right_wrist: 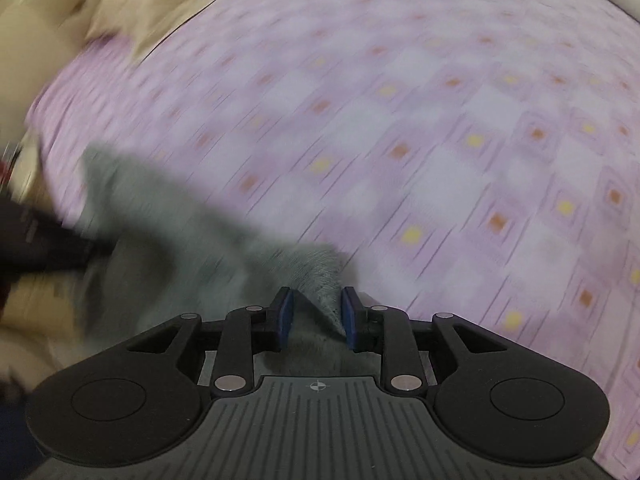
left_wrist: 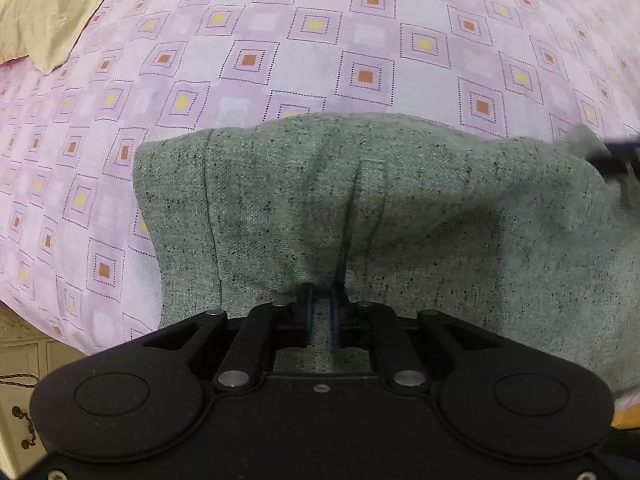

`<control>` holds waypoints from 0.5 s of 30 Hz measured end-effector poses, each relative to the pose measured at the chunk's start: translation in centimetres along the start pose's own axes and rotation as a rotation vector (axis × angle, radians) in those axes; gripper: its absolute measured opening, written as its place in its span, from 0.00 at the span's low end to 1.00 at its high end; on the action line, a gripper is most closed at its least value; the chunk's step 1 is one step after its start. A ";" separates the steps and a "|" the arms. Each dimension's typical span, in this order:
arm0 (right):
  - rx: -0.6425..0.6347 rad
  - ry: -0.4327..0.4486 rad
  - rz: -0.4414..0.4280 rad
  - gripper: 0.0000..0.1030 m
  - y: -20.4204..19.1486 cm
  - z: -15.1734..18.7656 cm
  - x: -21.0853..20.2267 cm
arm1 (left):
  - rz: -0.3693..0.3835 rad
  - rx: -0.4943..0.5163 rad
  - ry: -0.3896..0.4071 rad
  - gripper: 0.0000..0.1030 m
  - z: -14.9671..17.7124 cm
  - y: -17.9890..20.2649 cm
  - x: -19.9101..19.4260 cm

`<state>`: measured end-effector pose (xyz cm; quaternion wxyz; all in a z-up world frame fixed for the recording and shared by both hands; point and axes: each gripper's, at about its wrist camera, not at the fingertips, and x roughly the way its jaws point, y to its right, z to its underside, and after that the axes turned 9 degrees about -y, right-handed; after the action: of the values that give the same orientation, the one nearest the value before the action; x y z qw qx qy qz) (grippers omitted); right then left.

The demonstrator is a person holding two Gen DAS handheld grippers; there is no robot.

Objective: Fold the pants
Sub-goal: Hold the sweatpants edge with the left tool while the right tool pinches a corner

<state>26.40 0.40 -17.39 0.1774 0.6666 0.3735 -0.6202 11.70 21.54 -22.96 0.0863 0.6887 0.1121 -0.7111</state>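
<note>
Grey speckled pants (left_wrist: 360, 208) lie bunched on a pink patterned bedsheet (left_wrist: 280, 60). My left gripper (left_wrist: 322, 304) is shut on a fold of the pants near their front edge. In the right wrist view, which is blurred by motion, my right gripper (right_wrist: 316, 312) has its blue pads (right_wrist: 285, 314) partly apart, with a corner of the pants (right_wrist: 316, 268) between them; the cloth touches the right pad only. The other gripper shows as a dark shape (right_wrist: 40, 236) at the left, on the pants.
A beige pillow or blanket (left_wrist: 44, 12) lies at the far left of the bed, also in the right wrist view (right_wrist: 132, 4). A pale cabinet with a metal handle (left_wrist: 20, 420) stands beyond the bed's edge at lower left.
</note>
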 end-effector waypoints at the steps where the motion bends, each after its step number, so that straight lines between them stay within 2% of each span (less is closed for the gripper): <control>1: -0.034 0.000 0.012 0.25 -0.8 0.6 -0.2 | -0.006 -0.002 -0.002 0.12 -0.1 0.2 0.0; 6: -0.096 0.040 0.076 0.26 -3.0 1.7 -0.6 | -0.042 0.016 -0.004 0.11 -0.1 1.1 -0.1; 9: -0.106 0.111 0.027 0.26 -3.4 1.2 -2.2 | -0.043 0.021 -0.008 0.11 0.0 1.0 -0.1; 15: -0.220 -0.014 -0.102 0.26 -3.9 0.7 -1.5 | -0.036 0.018 -0.016 0.11 -0.2 0.5 -0.1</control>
<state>23.16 2.08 -15.19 0.2205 0.6187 0.4716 -0.5884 12.03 21.09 -22.90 0.0680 0.6816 0.1173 -0.7191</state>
